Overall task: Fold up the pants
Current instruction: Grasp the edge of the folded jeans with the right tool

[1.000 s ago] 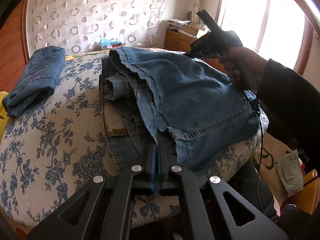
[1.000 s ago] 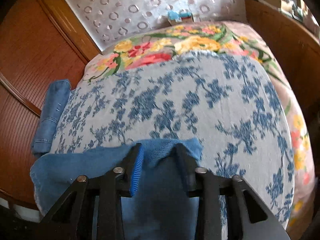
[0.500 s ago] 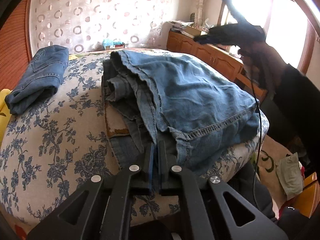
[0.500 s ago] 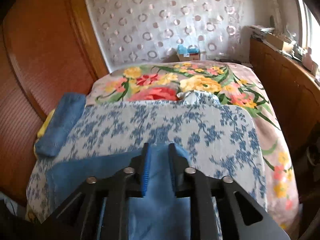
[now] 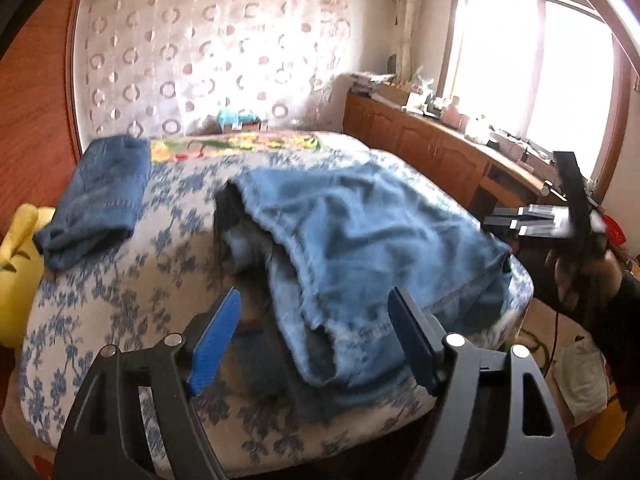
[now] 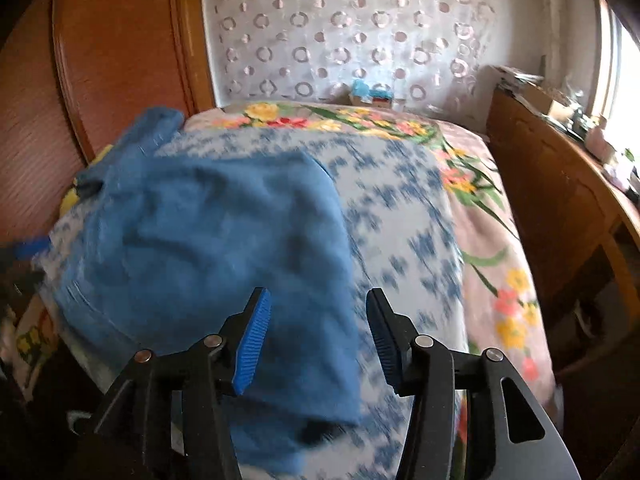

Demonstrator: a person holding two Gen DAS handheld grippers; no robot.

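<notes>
Your jeans (image 5: 360, 248) lie folded over on the near end of the bed (image 5: 120, 288), from the middle out to 4 o'clock in the left view, and the worry is that near-right corner: the denim reaches right to the mattress edge there, so a careless drag toward you could pull the stack off onto the floor. The top layer sits rumpled and skewed, with darker layers and a cuff poking out at 9 o'clock of the bundle; press a further fold on top of that and you likely lock in a lopsided package. Both claws have just been opening: your left claw (image 5: 316, 340) stands wide with the fold's near edge lying loose below it, and your right claw (image 6: 316, 336) is about half open, nothing pinched, with the denim's edge below its left pad. The frames are blurred, so judge edges with care. Around you: a second folded pair (image 5: 100, 200) at 10 o'clock, well apart; a yellow cushion (image 5: 18, 272) at 9; a cabinet (image 5: 440, 160) along the right at 2, close enough to clip with your right elbow; a small box (image 5: 236, 120) at 12 by the curtain (image 5: 200, 60).
</notes>
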